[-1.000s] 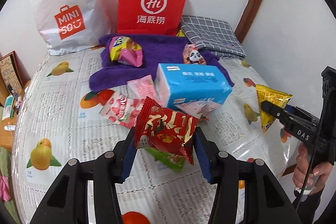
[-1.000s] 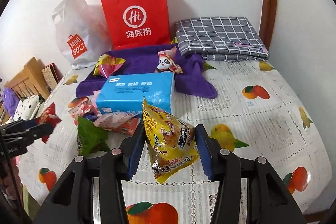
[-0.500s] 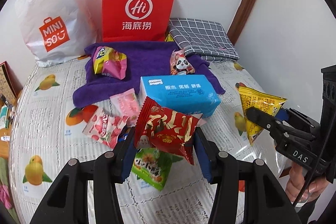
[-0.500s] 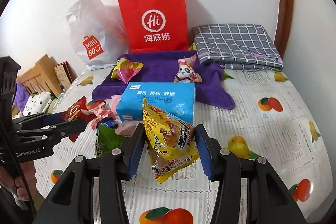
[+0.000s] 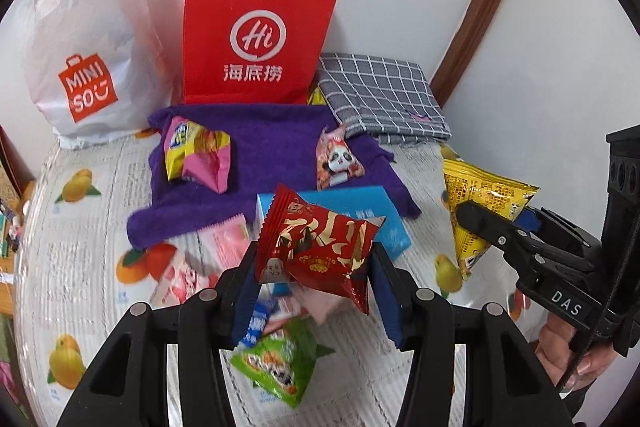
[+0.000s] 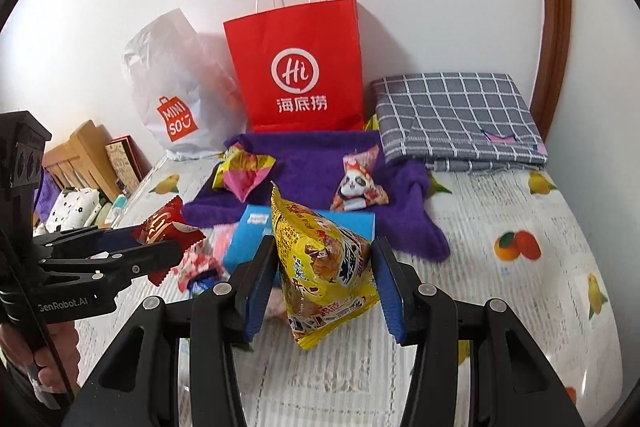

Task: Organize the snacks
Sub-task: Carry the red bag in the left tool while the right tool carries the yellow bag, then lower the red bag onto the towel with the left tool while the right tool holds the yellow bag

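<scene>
With the left tongs clamping the red packet and the right tongs the yellow packet, both should probably be set apart, flat on the purple towel, clear of packets already lying there.

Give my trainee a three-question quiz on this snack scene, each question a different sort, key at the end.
1. True or false: the left tool holds a green packet.
2. Which packet is in the right tool? A) panda packet B) yellow packet C) pink packet
3. Fill in: the panda packet lies on the purple ____.

Key:
1. False; it grips the red packet, and the green packet lies on the table below.
2. B, the yellow packet.
3. towel.
</scene>
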Motion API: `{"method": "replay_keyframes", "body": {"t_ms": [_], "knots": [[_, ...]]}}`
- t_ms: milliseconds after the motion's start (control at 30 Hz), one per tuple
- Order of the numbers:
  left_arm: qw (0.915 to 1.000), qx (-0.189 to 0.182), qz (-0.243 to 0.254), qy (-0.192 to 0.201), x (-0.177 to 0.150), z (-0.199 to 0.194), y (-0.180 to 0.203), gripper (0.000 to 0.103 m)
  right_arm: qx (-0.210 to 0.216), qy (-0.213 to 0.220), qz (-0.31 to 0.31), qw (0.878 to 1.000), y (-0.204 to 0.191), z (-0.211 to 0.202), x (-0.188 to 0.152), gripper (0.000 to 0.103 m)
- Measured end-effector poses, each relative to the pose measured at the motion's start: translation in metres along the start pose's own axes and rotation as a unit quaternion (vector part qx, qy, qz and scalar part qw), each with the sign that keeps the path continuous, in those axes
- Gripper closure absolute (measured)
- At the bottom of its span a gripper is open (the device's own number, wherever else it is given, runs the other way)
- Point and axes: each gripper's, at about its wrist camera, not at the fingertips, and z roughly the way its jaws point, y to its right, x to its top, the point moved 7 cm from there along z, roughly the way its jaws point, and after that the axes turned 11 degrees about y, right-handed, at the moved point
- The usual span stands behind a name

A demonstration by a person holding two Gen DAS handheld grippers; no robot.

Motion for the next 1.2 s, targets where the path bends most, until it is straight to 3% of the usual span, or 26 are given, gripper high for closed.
{"method": "replay_keyframes", "body": {"t_ms": [300,800,1200], "knots": [[0.9999,0.000,0.010,0.009,0.034,0.020,0.004,0.054,0.017,0.007,-0.008,1.000,-0.004,0.025,0.034,0.055],[0.9999,-0.003,-0.013,0.008,0.065,0.058,-0.005,0.054,0.019,-0.003,0.004,1.000,0.007,0.073,0.061,0.055],[0.9994,0.022,-0.025,0.010,0.086,0.086,-0.033,0.053,0.052,-0.005,-0.003,0.999,-0.003,0.106,0.087,0.055]]}}
